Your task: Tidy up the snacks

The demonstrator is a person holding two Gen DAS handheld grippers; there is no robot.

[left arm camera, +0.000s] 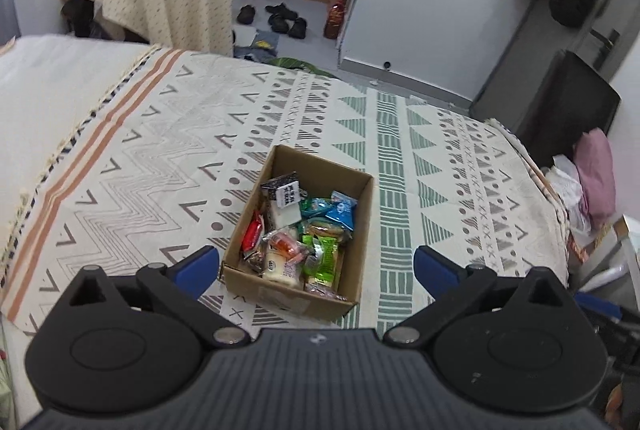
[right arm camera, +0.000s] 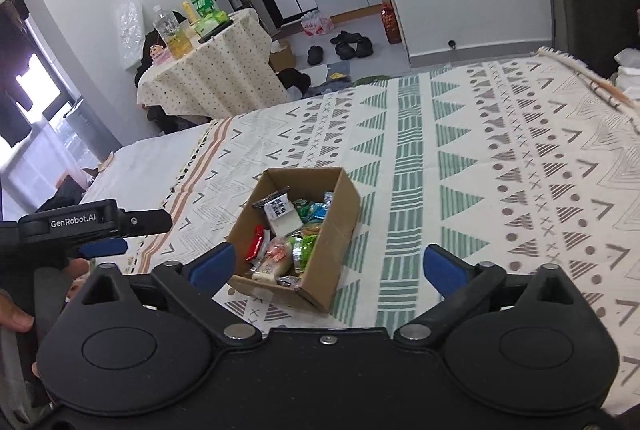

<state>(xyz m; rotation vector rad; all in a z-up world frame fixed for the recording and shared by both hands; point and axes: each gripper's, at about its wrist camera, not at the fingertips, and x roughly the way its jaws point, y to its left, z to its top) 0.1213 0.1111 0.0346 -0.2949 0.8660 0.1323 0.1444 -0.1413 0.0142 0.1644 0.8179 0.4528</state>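
Box (left arm camera: 352, 214) mid-blanket (left arm camera: 440, 158), seemingly well clear of edges

The left gripper (left arm camera: 316, 266) is black and grey plastic with two blue fingers (left arm camera: 198, 264), round silver screws and a ribbed grey middle. The right gripper (right arm camera: 328, 266) looks the same, black with blue fingers (right arm camera: 442, 272). White letters on the side of the left one say GenRobot.AI. Bare skin shows on the person's left hand (right arm camera: 16, 314).

Brown cardboard box (left arm camera: 294, 300) — cream cloth (left arm camera: 400, 118) with green triangles and stripes — blue-tipped black tongs (left arm camera: 316, 268).
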